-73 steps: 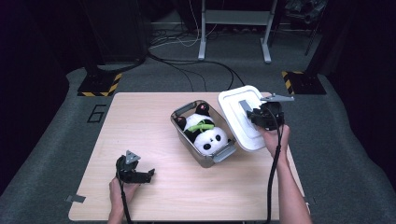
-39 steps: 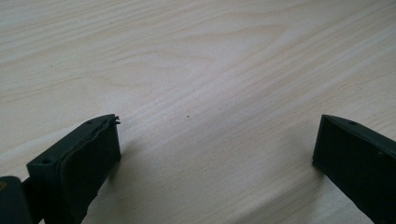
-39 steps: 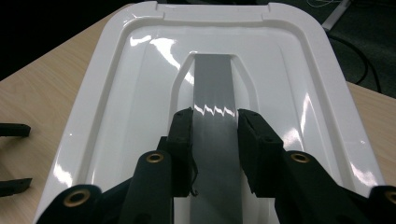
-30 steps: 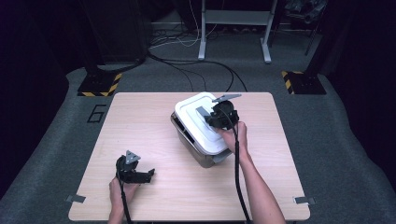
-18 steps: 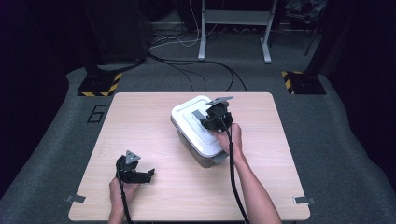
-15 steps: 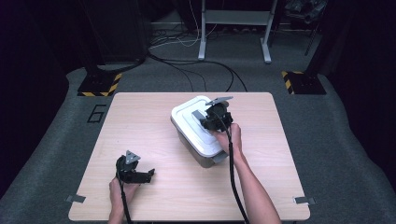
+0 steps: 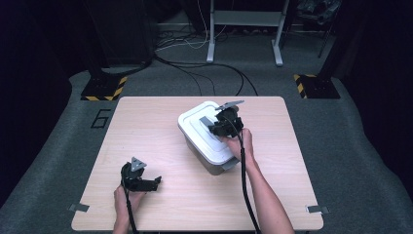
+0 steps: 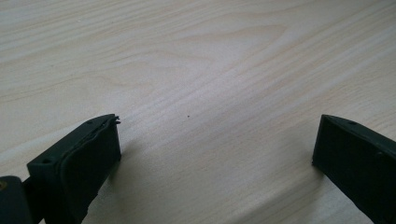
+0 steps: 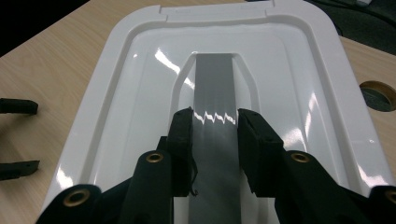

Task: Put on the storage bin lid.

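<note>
While the right gripper [image 9: 215,126] is clamping the lid's grey handle [image 9: 214,88] and the left gripper [image 8: 215,154] is idling wide open, releasing unevenly risks leaving the lid [image 7: 207,131] unseated.

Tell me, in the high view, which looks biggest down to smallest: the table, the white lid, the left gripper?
1. Table
2. White lid
3. Left gripper, clearly smallest

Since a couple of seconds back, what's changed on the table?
The right gripper, clamped on the white lid's grey handle, carried the lid from the table's right side leftward onto the grey bin, covering the panda toy inside. The left gripper stayed open, resting on the table.
</note>
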`<state>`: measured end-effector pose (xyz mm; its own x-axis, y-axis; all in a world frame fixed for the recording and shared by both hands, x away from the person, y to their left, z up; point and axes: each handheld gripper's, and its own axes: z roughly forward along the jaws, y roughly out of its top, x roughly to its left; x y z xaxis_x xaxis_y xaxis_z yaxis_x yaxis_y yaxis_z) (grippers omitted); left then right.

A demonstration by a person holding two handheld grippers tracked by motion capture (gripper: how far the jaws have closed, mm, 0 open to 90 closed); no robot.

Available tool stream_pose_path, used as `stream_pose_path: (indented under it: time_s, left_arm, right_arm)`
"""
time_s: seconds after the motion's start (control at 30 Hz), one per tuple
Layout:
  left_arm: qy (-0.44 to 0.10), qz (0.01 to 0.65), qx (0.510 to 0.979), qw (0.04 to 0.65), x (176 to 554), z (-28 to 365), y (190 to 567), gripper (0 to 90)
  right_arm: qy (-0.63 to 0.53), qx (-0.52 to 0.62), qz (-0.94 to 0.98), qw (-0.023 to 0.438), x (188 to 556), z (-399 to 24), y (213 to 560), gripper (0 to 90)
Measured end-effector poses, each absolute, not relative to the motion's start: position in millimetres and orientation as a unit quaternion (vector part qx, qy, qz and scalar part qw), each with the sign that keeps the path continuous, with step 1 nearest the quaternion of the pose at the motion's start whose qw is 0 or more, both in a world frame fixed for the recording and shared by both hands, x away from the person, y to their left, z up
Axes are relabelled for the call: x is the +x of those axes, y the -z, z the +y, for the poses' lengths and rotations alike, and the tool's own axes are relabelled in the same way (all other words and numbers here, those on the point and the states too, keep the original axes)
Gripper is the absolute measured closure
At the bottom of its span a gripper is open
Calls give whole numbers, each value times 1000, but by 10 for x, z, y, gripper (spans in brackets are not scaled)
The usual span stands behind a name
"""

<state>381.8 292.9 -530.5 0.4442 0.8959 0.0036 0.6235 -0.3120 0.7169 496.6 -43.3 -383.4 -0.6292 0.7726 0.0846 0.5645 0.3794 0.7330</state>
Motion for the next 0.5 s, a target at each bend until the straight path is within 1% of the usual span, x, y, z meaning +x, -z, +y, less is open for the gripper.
stream_pose_path:
  time_s: [0.3, 0.4, 0.5]
  left_arm:
    - [-206, 485, 783, 330, 3819, 2929, 5305, 2]
    - [-206, 485, 783, 330, 3818, 2929, 5305, 3]
    - [-206, 485, 783, 330, 3818, 2929, 5305, 2]
  right_arm:
    - [-373, 402, 827, 124, 4976, -429, 3859, 670]
    - [-373, 402, 826, 131, 4964, -412, 3875, 670]
    - [-382, 407, 821, 117, 4985, -444, 3890, 670]
